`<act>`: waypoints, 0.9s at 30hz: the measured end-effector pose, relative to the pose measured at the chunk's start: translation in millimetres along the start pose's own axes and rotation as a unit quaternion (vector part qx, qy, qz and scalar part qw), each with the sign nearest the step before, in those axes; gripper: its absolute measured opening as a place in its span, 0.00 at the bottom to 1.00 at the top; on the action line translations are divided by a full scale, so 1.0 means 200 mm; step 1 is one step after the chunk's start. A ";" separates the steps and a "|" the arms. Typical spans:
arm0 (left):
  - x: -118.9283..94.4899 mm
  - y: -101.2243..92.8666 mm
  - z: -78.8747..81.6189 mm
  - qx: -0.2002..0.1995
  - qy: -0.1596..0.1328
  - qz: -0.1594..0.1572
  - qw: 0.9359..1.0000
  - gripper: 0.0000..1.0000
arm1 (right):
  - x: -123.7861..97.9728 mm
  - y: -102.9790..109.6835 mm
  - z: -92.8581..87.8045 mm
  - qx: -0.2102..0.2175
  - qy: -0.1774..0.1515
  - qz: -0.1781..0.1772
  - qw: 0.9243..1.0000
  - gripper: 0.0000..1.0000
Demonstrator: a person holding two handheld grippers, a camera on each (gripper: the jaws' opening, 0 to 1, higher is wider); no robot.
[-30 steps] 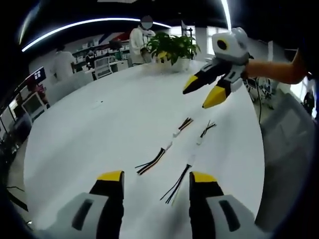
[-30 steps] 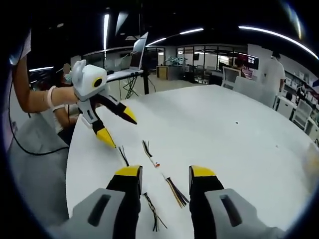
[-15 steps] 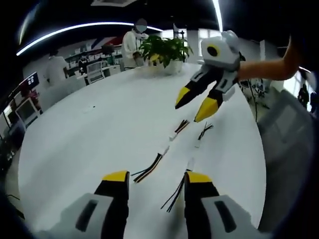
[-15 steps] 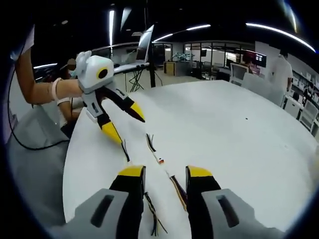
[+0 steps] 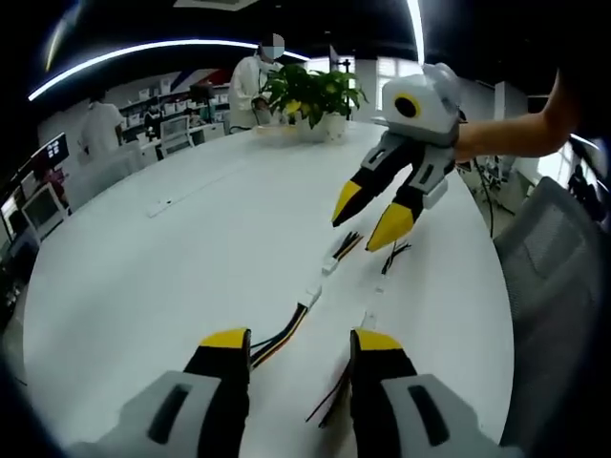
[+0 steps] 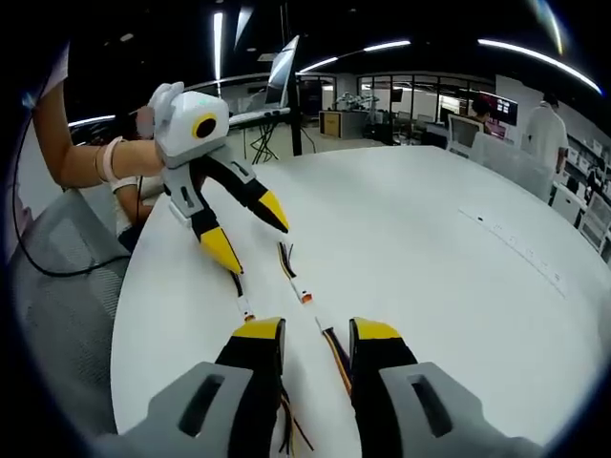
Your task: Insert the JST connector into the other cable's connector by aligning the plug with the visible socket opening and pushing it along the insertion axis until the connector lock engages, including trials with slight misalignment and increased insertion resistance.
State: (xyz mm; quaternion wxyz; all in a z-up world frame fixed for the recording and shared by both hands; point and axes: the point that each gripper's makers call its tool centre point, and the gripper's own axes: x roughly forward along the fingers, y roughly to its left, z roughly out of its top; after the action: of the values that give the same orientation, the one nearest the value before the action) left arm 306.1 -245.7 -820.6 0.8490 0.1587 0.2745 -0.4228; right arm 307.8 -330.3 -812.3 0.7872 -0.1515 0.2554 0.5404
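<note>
Two cables lie side by side on the white desk (image 5: 143, 277), their long axes running between the two tools. The cable with the white connector (image 5: 307, 296) lies just ahead of the left tool (image 5: 291, 342), whose jaws are spread and empty. The right tool (image 5: 370, 212), also spread, hovers above the far cable ends (image 5: 393, 253). A potted plant (image 5: 310, 95) stands well apart; nothing blocks the way.
</note>
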 end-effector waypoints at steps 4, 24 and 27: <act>0.02 -0.01 0.00 0.010 -0.004 -0.013 1.000 0.33 | 0.00 0.00 -0.02 0.003 0.010 0.000 1.000 0.24; 0.05 -0.05 0.03 0.042 -0.003 -0.033 0.999 0.27 | 0.01 -0.02 -0.06 -0.002 0.027 -0.002 1.000 0.24; 0.06 -0.04 0.03 0.043 -0.003 -0.031 0.999 0.27 | 0.02 -0.02 -0.06 -0.006 0.027 -0.001 1.000 0.24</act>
State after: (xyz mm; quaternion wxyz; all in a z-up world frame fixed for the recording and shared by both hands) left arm 306.9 -261.2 -823.1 0.8284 0.1853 0.2585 -0.4611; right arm 310.8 -335.0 -824.2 0.7796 -0.1707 0.2732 0.5371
